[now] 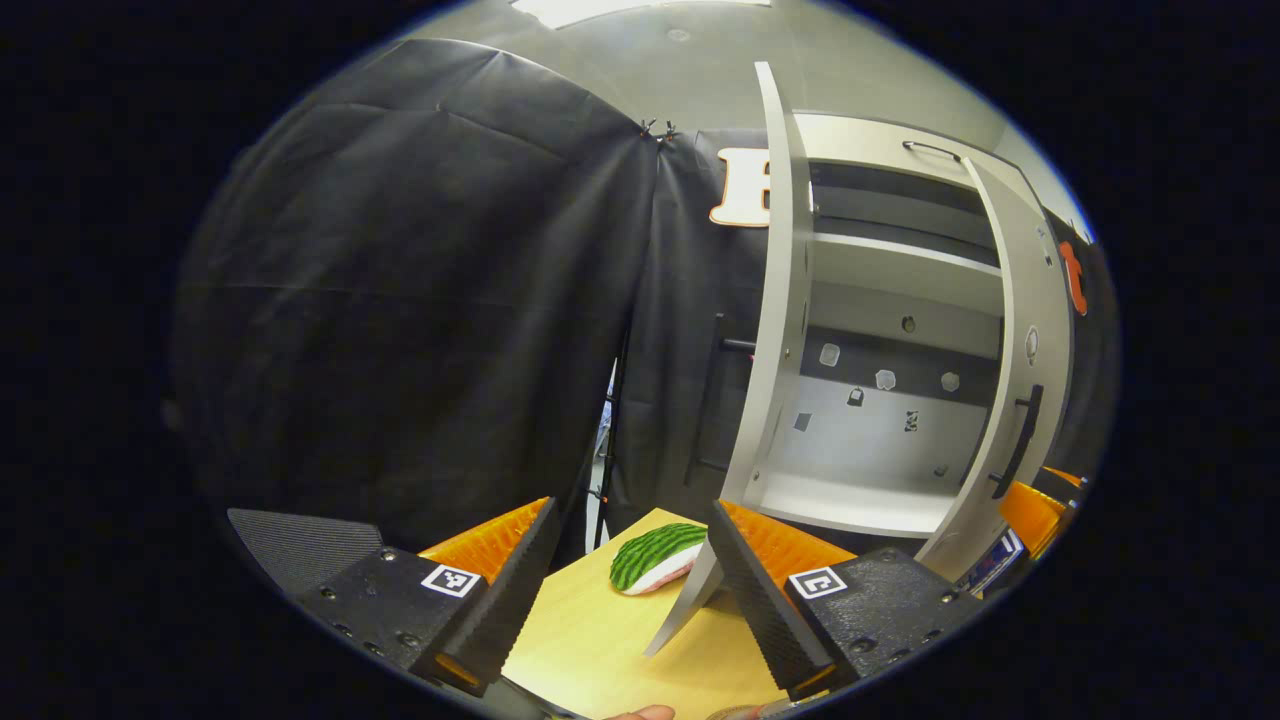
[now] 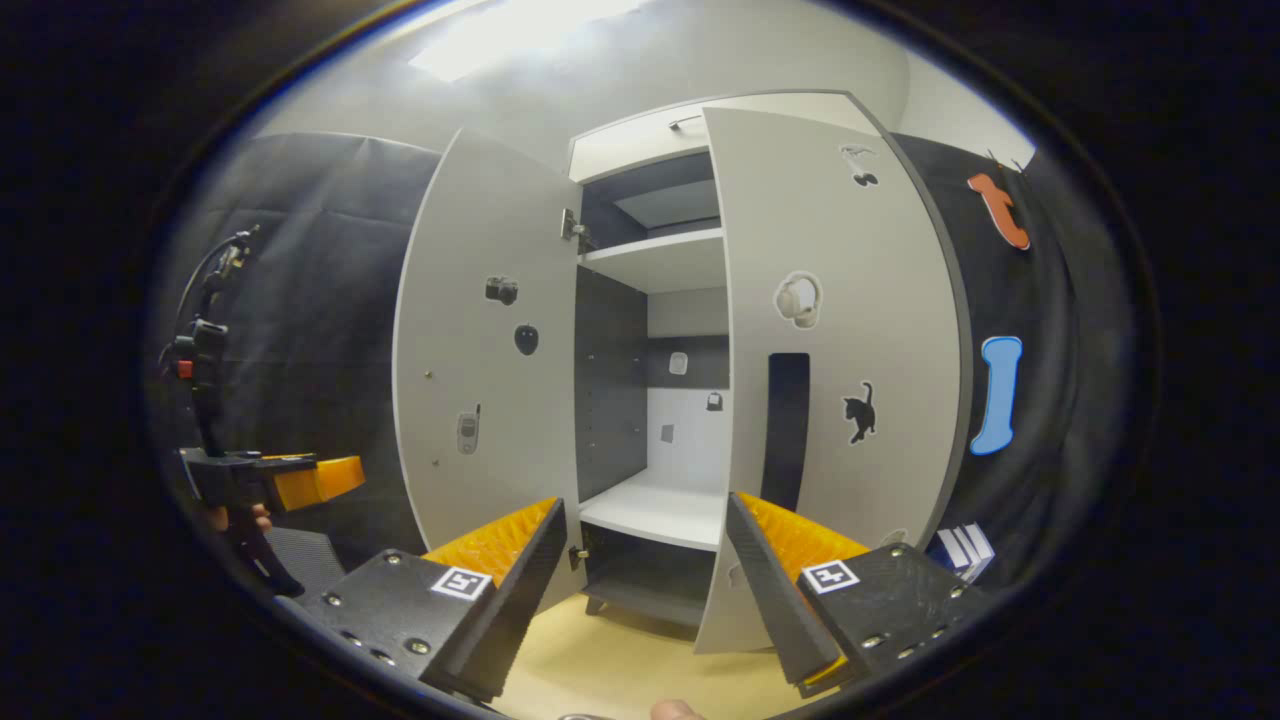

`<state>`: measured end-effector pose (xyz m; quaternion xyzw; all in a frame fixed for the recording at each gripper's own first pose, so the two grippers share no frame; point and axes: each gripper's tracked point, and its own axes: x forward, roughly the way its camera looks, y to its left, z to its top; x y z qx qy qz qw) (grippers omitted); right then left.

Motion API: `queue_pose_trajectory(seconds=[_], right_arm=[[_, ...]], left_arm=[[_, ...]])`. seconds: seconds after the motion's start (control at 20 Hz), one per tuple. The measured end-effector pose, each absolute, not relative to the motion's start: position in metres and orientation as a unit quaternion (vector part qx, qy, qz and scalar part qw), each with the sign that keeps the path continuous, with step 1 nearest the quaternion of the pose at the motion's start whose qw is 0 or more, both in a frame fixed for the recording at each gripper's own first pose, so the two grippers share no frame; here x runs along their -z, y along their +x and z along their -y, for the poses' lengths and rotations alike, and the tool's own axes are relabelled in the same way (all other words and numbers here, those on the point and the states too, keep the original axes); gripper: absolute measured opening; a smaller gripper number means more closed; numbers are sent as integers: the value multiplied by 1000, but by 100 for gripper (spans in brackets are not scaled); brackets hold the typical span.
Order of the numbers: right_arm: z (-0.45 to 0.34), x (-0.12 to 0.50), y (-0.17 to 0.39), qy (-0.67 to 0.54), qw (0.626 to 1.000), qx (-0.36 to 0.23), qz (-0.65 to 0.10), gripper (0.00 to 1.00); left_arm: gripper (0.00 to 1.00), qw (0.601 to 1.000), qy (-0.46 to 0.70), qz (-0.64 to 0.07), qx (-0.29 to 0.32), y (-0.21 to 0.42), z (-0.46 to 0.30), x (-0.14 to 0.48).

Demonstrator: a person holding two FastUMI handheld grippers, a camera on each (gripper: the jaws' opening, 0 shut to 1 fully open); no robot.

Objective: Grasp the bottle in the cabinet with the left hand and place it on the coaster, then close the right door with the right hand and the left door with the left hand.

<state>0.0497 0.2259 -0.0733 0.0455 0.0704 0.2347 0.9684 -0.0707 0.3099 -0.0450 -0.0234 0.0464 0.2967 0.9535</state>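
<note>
On the yellow bench stands the white cabinet with both doors swung out. Its right door is just ahead of the right claw, whose fingers are spread with nothing between them. The left claw is also spread and empty, and the left door rises edge-on before it. A watermelon-patterned coaster lies on the bench beside that door's lower corner. I cannot find the bottle

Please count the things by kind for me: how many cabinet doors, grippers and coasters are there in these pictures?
Cabinet doors: 2, the left door and the right door, both open
Grippers: 2, the left gripper and the right gripper
Coasters: 1, the green striped coaster
Total: 5
</note>
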Motion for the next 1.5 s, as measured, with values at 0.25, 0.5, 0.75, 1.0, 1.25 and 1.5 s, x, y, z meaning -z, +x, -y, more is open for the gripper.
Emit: queue_pose_trajectory(seconds=[0.25,0.5,0.75,1.0,1.25,1.5], right_arm=[[-207,85,53,52,975,-198,-83,97],[-195,96,60,55,978,-178,-96,97],[-199,101,64,58,976,-185,-99,97],[-213,109,64,57,971,-203,-109,94],[-209,109,63,53,972,-203,-106,97],[-201,109,67,61,973,-197,-108,97]], left_arm=[[96,953,-32,-47,-298,-46,-322,49],[96,951,-28,-53,-304,-37,-330,55],[100,956,-19,-59,-287,-32,-329,63],[92,962,-37,-52,-267,-32,-325,65],[93,965,-46,-50,-252,-28,-306,68],[92,970,-78,-48,-225,-22,-287,73]])
